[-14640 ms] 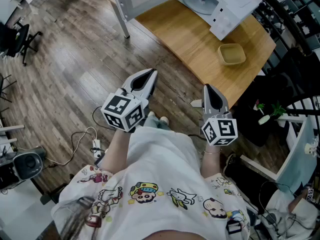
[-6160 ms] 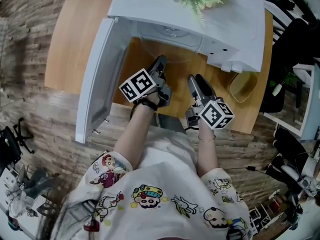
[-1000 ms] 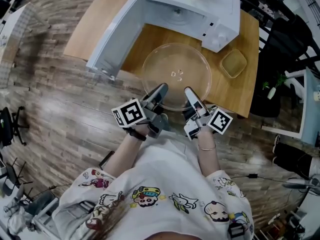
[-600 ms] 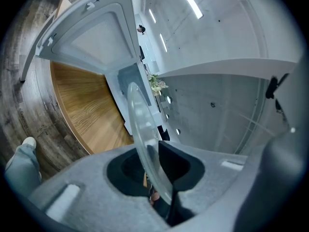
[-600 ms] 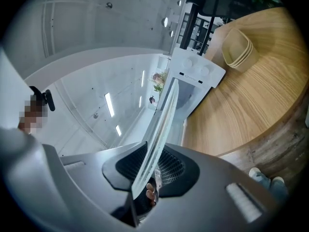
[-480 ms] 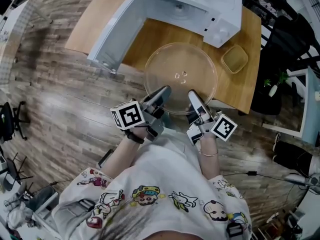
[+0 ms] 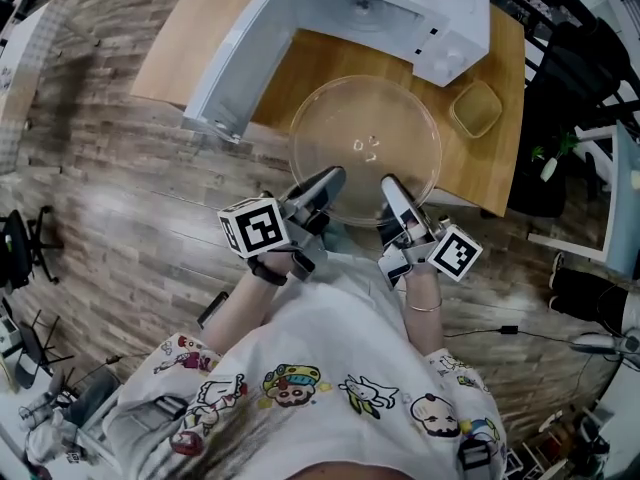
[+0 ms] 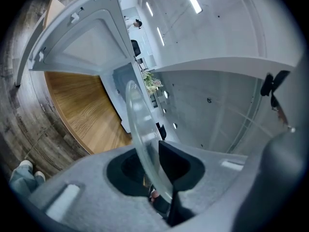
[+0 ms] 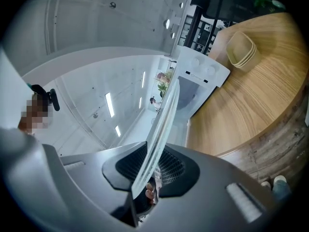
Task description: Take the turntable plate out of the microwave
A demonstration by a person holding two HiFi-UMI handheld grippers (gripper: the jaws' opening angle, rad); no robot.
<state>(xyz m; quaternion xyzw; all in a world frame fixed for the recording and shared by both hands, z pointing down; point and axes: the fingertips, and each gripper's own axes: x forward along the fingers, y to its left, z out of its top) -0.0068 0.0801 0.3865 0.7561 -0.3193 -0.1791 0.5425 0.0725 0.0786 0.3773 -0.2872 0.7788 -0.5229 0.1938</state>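
Compared with a few seconds earlier, when both grippers reached into the open microwave, the turntable plate (image 7: 365, 148) is now fully outside it, held in the air over the wooden table (image 7: 300, 68) in front of the oven. In the head view the clear, round glass plate lies roughly flat, with its near edge toward the person. The left gripper (image 7: 325, 183) is clamped on the near-left part of the rim and the right gripper (image 7: 390, 190) on the near-right part, side by side and close together. The left gripper view shows the glass edge running between that gripper's two jaws, which press on it from either side. The right gripper view shows the same for the other gripper, with the rim pinched between dark ribbed pads. The white microwave (image 7: 400, 8) sits at the far edge of the table, its door (image 7: 240, 63) swung wide open to the left. A small tan container (image 7: 475, 108) rests on the table to the right of the plate, apart from it and just in front of the microwave's control panel. Below the grippers, the person's forearms and a white shirt printed with cartoon figures (image 7: 330, 368) fill the lower part of the head view, above a grey-brown plank floor (image 7: 120, 188).
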